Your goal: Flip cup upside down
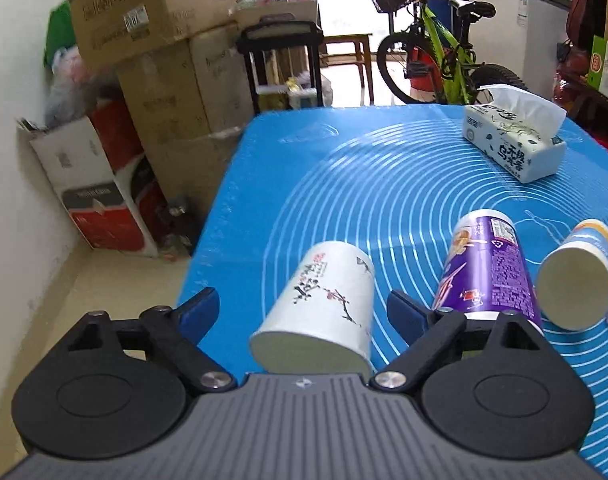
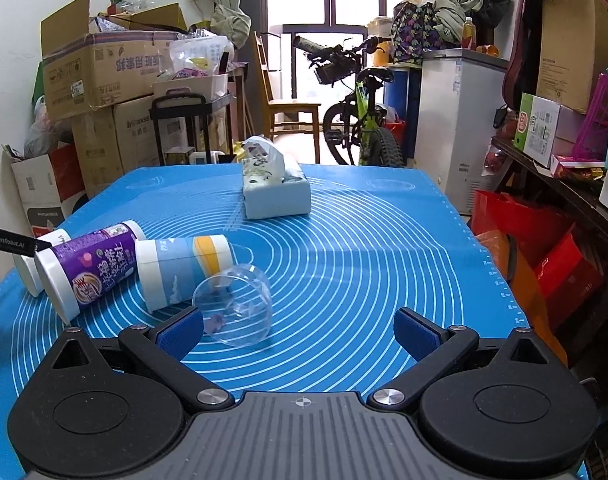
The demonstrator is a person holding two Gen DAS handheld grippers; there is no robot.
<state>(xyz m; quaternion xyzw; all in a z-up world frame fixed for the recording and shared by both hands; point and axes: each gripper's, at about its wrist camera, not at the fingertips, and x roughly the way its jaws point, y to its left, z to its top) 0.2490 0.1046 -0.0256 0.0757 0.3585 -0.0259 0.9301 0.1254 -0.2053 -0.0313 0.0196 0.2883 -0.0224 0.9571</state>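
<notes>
Several cups lie on their sides on the blue mat [image 1: 343,184]. A white paper cup with a plum-blossom print [image 1: 323,304] lies between the fingers of my open left gripper [image 1: 304,312], its mouth toward the camera. A purple cup [image 1: 487,268] and a blue-and-yellow cup [image 1: 575,276] lie to its right. In the right wrist view the purple cup [image 2: 92,264], the blue-and-yellow cup [image 2: 184,268] and a clear plastic cup [image 2: 234,306] lie left of centre. My right gripper [image 2: 300,332] is open and empty, the clear cup by its left finger.
A tissue box [image 2: 276,188] sits at the far middle of the mat [image 2: 383,248]. Cardboard boxes [image 1: 152,40] stack left of the table, a bicycle [image 2: 359,120] and a white cabinet [image 2: 455,120] behind, red bags [image 2: 543,260] to the right.
</notes>
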